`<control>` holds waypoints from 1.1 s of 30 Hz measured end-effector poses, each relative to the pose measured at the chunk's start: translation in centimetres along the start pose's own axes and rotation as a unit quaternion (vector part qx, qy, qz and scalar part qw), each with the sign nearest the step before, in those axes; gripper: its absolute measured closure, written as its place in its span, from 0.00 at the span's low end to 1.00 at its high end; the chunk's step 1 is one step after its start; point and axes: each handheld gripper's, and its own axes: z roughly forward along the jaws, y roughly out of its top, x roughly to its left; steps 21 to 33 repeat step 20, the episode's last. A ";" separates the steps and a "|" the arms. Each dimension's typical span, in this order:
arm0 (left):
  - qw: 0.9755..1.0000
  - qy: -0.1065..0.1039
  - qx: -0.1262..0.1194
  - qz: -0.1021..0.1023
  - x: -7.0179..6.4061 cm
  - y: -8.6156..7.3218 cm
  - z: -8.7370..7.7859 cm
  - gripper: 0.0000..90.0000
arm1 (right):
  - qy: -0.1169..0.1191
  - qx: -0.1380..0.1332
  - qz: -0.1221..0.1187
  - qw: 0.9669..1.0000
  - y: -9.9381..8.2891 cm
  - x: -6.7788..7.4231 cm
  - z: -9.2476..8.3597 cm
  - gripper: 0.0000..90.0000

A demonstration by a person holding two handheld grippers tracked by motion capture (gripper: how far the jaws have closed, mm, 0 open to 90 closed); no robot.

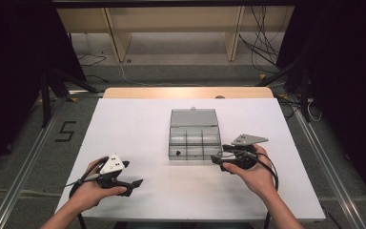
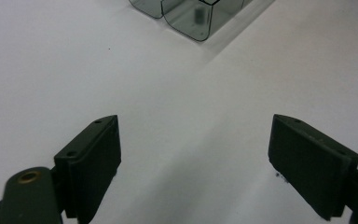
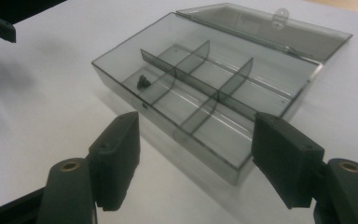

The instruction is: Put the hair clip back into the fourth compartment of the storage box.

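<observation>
A clear grey compartment box [image 1: 194, 136] lies open at the middle of the white table [image 1: 138, 124], its lid [image 1: 193, 117] folded back. A small dark part [image 1: 177, 153] sits in its front-left compartment, also seen as the small dark part [image 3: 143, 81] in the right gripper view. My right gripper [image 1: 220, 155] is open just right of the box's front corner. In its own view, the right gripper [image 3: 196, 135] has the box [image 3: 242, 70] just beyond its jaws. My left gripper [image 1: 132, 186] is open over bare table, front left of the box. Nothing lies between the left gripper [image 2: 193, 140] jaws.
The box corner [image 2: 191, 18] shows at the top of the left gripper view. White table surface spreads left and right of the box. A wooden edge [image 1: 186, 92] runs along the table's far side, with shelving and cables on the floor beyond.
</observation>
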 end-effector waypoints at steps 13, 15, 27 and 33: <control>1.000 0.001 0.002 0.000 0.0 0.0 0.0 0.19 | -0.025 -0.016 0.011 1.000 -3.0 -0.6 -2.5 0.36; 1.000 0.001 0.002 0.000 0.0 0.0 0.0 0.19 | -0.027 -0.017 0.013 0.999 -3.4 -0.6 -2.8 0.36; 1.000 0.001 0.001 0.000 0.0 0.1 0.1 0.19 | -0.032 -0.014 0.019 0.999 -4.2 -0.6 -3.0 0.35; 1.000 0.001 0.001 0.000 0.0 0.1 0.1 0.19 | -0.032 -0.014 0.019 0.999 -4.2 -0.6 -3.0 0.35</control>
